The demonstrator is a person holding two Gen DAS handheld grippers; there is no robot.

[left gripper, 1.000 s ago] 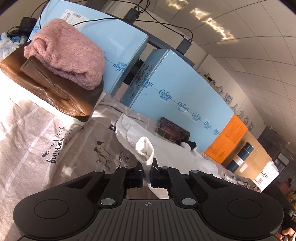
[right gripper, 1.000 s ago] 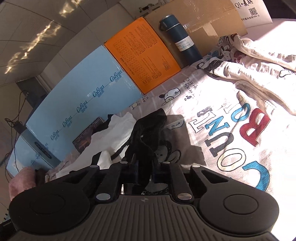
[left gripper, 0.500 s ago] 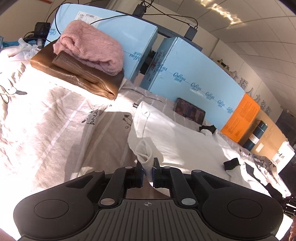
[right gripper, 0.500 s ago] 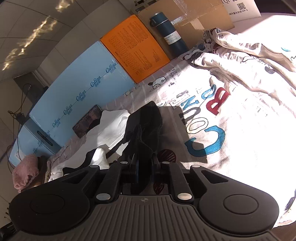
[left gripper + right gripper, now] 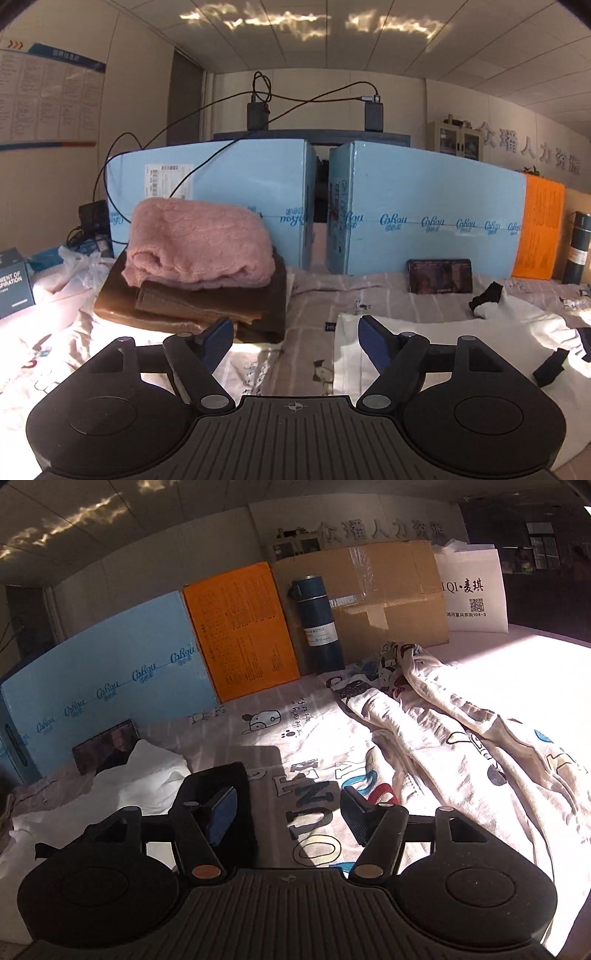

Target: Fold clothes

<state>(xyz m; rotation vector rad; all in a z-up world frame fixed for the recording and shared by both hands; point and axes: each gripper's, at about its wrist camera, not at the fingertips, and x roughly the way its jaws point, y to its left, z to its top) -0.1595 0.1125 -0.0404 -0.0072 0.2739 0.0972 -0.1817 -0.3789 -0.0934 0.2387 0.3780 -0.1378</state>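
Observation:
A white garment with black trim (image 5: pixel 461 332) lies flat on the printed bedsheet (image 5: pixel 306 306), to the right of my left gripper (image 5: pixel 295 332), which is open and empty just above the sheet beside the garment's left edge. In the right wrist view the same white garment (image 5: pixel 140 779) lies at the left, and its black part (image 5: pixel 236 786) sits behind my left finger. My right gripper (image 5: pixel 288 805) is open and empty over the lettered sheet (image 5: pixel 314 812).
A pink knit sweater (image 5: pixel 195 247) lies folded on a brown garment (image 5: pixel 199 310) at the left. Blue foam boards (image 5: pixel 424 206), an orange board (image 5: pixel 240 627), a dark bottle (image 5: pixel 317 624), a cardboard box (image 5: pixel 388 590) and a phone (image 5: pixel 439 277) line the back. A crumpled printed garment (image 5: pixel 461 716) lies at the right.
Both grippers have opened and let go of the garment: the left released the white cloth, the right the black part. The garment now lies flat. Both cameras have levelled.

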